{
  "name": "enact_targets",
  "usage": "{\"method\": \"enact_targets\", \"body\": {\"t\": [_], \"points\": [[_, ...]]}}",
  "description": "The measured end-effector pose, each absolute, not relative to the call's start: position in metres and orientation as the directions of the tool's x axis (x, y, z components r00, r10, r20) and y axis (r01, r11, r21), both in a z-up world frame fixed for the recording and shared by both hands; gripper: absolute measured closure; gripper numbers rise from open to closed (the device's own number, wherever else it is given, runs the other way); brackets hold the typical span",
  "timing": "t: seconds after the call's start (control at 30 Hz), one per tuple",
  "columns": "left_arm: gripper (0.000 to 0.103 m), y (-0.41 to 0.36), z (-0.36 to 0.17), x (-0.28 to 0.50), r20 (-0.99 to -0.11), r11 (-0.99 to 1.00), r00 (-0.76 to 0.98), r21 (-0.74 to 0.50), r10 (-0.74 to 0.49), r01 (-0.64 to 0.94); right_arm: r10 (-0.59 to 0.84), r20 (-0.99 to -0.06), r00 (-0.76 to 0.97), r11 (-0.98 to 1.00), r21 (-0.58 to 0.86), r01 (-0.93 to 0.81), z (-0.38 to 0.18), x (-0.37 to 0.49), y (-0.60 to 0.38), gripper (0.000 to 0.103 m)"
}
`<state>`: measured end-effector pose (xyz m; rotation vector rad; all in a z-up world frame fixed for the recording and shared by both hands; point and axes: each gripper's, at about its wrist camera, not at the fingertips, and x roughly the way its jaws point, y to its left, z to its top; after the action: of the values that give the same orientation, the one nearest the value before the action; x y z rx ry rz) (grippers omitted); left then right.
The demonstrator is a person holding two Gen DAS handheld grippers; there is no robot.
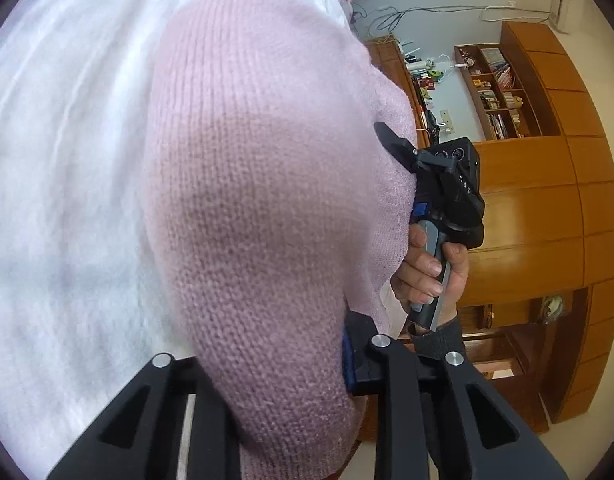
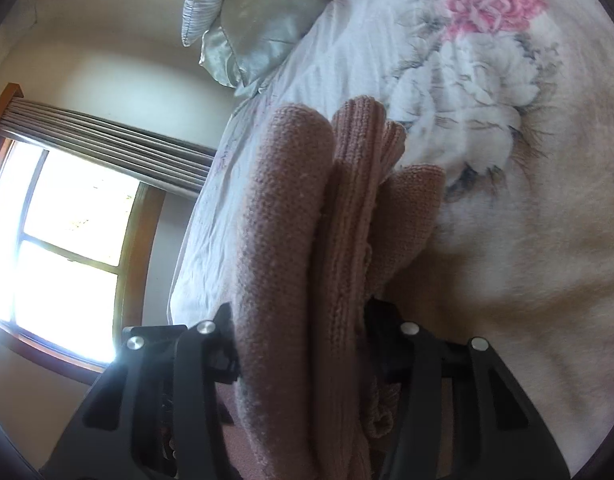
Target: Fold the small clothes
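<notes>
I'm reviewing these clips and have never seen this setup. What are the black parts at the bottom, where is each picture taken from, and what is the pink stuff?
No robot here: a person holds a handheld two-finger tool in each hand, each carrying a wide-angle camera that looks along its fingers. The black struts at the bottom of each picture are that tool's own frame. The left camera shows the left tool closed on a pink knitted garment, and beyond it the right tool held by the person's hand, also in the fabric. The right camera shows bunched folds of the same knit between its fingers, looking brownish in that light. Underneath lies a white floral bedspread, with pale satin pillows at the far end.
</notes>
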<state>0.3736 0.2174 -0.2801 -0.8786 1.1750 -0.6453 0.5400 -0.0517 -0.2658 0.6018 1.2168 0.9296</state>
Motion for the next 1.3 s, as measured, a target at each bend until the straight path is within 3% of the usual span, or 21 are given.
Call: {"method": "enact_targets", "body": {"t": [0.27,0.43,0.5,0.53,0.57,0.6,0.73,0.9,1.03,1.07,1.1,1.23,1.3], "points": [[0.078,0.302,-0.230,0.312,-0.579,0.612,0.319,-0.791,-0.750,0.004,0.895,-0.444,-0.044,0.407,0.853,-0.328,-0.256,0.501,0.060,0.058],[0.077,0.367,-0.261,0.261,-0.600,0.607,0.367,-0.787,-0.711,-0.112,0.891,-0.432,-0.143,0.369,0.869,-0.330,-0.291,0.478,0.136,0.058],[0.075,0.383,-0.288,0.252,-0.589,0.571,0.372,-0.803,-0.717,-0.171,0.894,-0.421,-0.156,0.363,0.882,-0.300,-0.307,0.476,0.143,0.052],[0.067,0.386,-0.303,0.250,-0.580,0.548,0.376,-0.812,-0.722,-0.199,0.892,-0.424,-0.155,0.372,0.884,-0.283,-0.314,0.479,0.141,0.048],[0.056,0.386,-0.315,0.247,-0.574,0.529,0.390,-0.818,-0.720,-0.228,0.885,-0.443,-0.142,0.395,0.877,-0.275,-0.316,0.481,0.136,0.037],[0.054,0.382,-0.322,0.245,-0.568,0.518,0.403,-0.822,-0.718,-0.236,0.876,-0.467,-0.121,0.424,0.865,-0.269,-0.315,0.482,0.128,0.030],[0.025,0.374,-0.312,0.240,-0.545,0.514,0.433,-0.834,-0.718,-0.199,0.843,-0.537,0.028,0.521,0.802,-0.293,-0.278,0.488,0.085,0.025],[0.020,0.420,-0.276,0.210,-0.552,0.544,0.596,-0.810,-0.583,-0.218,0.838,-0.543,0.043,0.514,0.761,-0.396,-0.240,0.472,0.083,0.041],[0.020,0.445,-0.252,0.200,-0.424,0.477,0.681,-0.870,-0.597,-0.124,0.800,-0.599,0.032,0.560,0.727,-0.398,-0.250,0.469,0.111,0.047],[0.020,0.445,-0.247,0.203,-0.386,0.456,0.682,-0.886,-0.621,-0.086,0.794,-0.607,0.032,0.567,0.719,-0.402,-0.251,0.469,0.118,0.060],[0.020,0.444,-0.243,0.208,-0.345,0.431,0.683,-0.901,-0.644,-0.049,0.781,-0.623,0.047,0.580,0.696,-0.423,-0.249,0.468,0.122,0.080],[0.017,0.429,-0.226,0.244,-0.206,0.328,0.662,-0.942,-0.720,0.065,0.776,-0.615,0.137,0.588,0.629,-0.509,-0.235,0.457,0.128,0.085],[0.016,0.424,-0.244,0.263,-0.229,0.318,0.642,-0.948,-0.731,0.024,0.734,-0.667,0.126,0.642,0.621,-0.450,-0.261,0.468,0.123,0.082]]}}
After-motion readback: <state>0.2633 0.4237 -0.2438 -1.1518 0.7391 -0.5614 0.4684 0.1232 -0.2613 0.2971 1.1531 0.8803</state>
